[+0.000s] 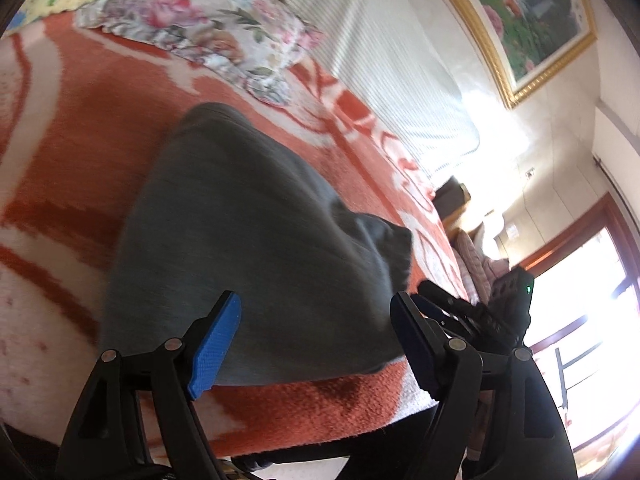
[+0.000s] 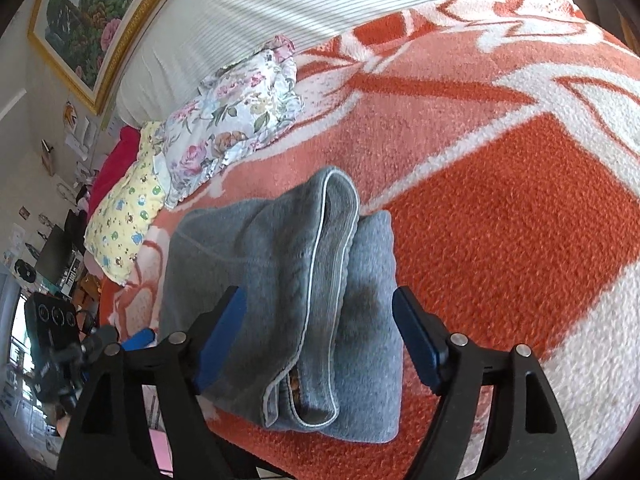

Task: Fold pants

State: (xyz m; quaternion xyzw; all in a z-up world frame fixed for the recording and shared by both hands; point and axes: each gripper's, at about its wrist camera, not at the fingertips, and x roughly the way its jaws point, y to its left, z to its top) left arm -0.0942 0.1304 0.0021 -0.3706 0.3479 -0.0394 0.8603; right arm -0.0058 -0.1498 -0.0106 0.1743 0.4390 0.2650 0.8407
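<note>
We see, spread beneath and ahead of both grippers, a fleecy blanket (image 2: 500, 208) of nubby orange pile crossed by broad white bands and angular motifs; it covers the whole bed surface. Beyond it, far ahead of the fingers, stands a pale headboard (image 2: 280, 0) ribbed with fine parallel stripes, and above that a painting (image 1: 524, 16) of flowers in a beaded gilt frame.

Directly in front of the right gripper (image 2: 318, 330) lie the grey pants (image 2: 280, 280), folded into a compact, roughly rectangular bundle of soft, felted knit. We note a ribbed waistband edged with a thin pale piping that curves over the top of the bundle towards the fingers. The bundle sits between the two blue pads and extends forward of them; the jaws stand wide apart, the pads clear of the cloth, with nothing gripped.

From the left gripper (image 1: 316, 344) the same pants (image 1: 248, 232) appear as a smooth, dark grey mound, blurred, just ahead of and between its fingers. Its textured blue pads (image 1: 216, 348) are likewise spread wide and grasp nothing.

Ahead and to the left of the right gripper rest a ruffled floral pillow (image 2: 236, 120) and, nearer the bed's edge, a yellow cushion (image 2: 124, 216) printed with small cartoon figures.
</note>
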